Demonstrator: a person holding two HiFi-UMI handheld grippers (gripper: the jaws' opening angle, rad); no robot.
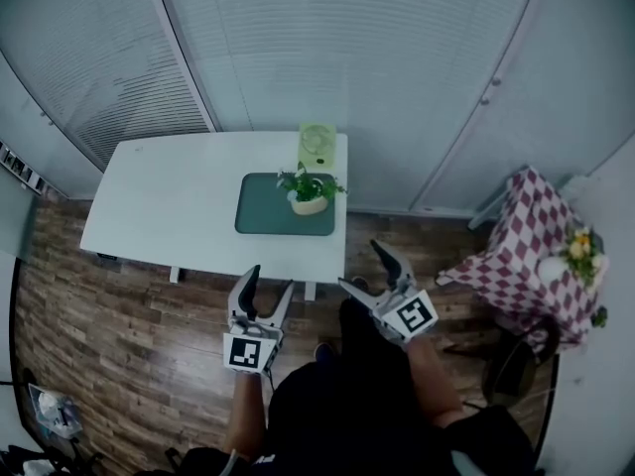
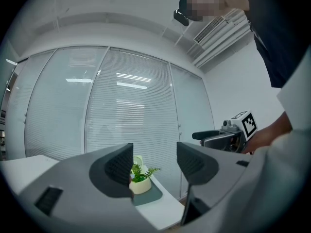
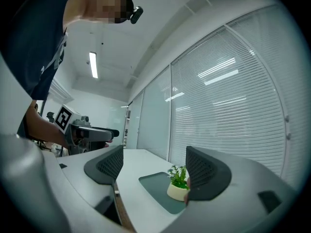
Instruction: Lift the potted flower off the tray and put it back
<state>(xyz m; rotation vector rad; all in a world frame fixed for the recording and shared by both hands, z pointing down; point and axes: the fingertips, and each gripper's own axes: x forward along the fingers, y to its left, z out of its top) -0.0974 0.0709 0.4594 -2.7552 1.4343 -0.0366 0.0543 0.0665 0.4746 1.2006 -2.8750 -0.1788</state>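
A small green plant in a cream pot (image 1: 310,194) stands on the right part of a dark green tray (image 1: 263,211) on the white table (image 1: 169,206). The left gripper view shows the pot (image 2: 140,183) far ahead, and the right gripper view has the pot (image 3: 178,188) on the tray (image 3: 158,188). My left gripper (image 1: 266,288) and right gripper (image 1: 369,265) hover over the floor, short of the table's near edge. Both are open with nothing between their fingers.
A pale green box (image 1: 317,147) stands at the table's far edge behind the tray. At the right a checked cloth covers a small table (image 1: 531,251) with flowers (image 1: 579,248). Blinds (image 1: 337,48) close the far side. Wood floor (image 1: 129,345) lies below.
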